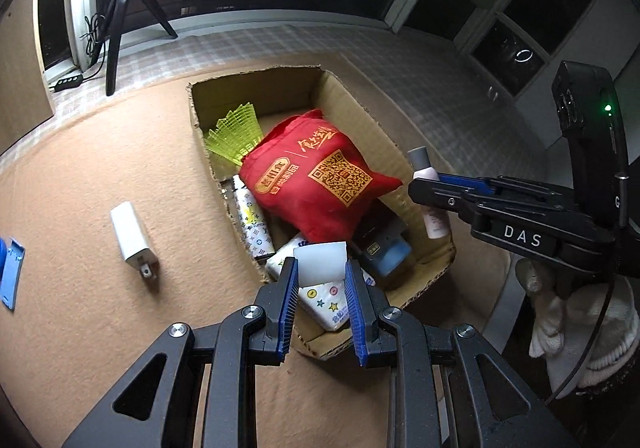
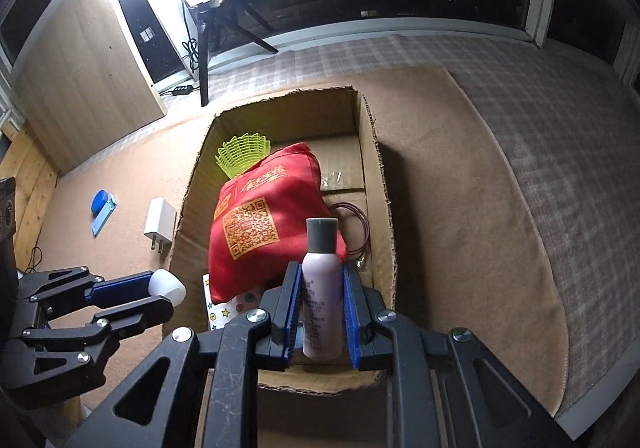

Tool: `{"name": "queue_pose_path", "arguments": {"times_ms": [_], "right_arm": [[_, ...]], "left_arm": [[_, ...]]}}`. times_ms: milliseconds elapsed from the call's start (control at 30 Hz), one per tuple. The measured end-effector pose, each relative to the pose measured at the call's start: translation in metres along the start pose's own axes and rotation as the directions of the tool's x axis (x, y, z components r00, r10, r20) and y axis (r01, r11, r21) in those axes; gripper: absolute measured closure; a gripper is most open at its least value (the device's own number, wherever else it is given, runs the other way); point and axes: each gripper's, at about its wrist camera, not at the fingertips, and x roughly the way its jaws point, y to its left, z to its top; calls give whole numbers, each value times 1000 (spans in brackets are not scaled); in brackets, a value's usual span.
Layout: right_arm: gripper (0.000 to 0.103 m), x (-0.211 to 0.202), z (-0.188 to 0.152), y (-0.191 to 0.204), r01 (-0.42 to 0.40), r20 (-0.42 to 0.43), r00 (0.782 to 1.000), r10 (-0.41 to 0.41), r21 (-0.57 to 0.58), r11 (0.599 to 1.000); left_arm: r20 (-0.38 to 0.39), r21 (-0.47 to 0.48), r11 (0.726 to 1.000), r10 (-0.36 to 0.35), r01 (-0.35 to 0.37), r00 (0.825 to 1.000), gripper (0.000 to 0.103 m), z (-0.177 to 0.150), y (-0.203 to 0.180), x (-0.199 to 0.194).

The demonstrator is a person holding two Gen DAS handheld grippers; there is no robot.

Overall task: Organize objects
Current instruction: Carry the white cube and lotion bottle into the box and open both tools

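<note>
My left gripper point(image 1: 321, 268) is shut on a small white plastic cap point(image 1: 320, 260), held over the near end of an open cardboard box point(image 1: 256, 91). A red cloth bag point(image 1: 320, 171) fills the middle of the box, with a green shuttlecock point(image 1: 234, 131) behind it. My right gripper point(image 2: 322, 272) is shut on a pale lilac bottle with a grey cap point(image 2: 322, 288), upright above the box's near edge point(image 2: 288, 115). In the right wrist view the left gripper point(image 2: 160, 290) with the cap point(image 2: 166, 284) sits at the box's left side.
A white charger point(image 1: 132, 236) and a blue item point(image 2: 102, 207) lie on the tan blanket left of the box. Also in the box are a patterned tube point(image 1: 254, 224), a tissue pack point(image 1: 328, 300) and dark red loops point(image 2: 356, 228). A tripod point(image 1: 120, 19) stands by the window.
</note>
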Motion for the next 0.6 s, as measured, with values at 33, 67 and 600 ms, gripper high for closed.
{"name": "queue_pose_path", "arguments": {"times_ms": [33, 67, 600], "right_arm": [[85, 0, 0, -1, 1, 0, 1000, -1, -1, 1000], [85, 1, 1, 0, 1, -2, 1000, -1, -3, 1000], [57, -12, 2, 22, -4, 42, 999, 5, -19, 1000]], "left_arm": [[-1, 1, 1000, -1, 1, 1000, 77, 0, 0, 0], [-3, 5, 1000, -4, 4, 1000, 75, 1, -1, 1], [65, 3, 998, 70, -71, 995, 71, -6, 13, -39]]}}
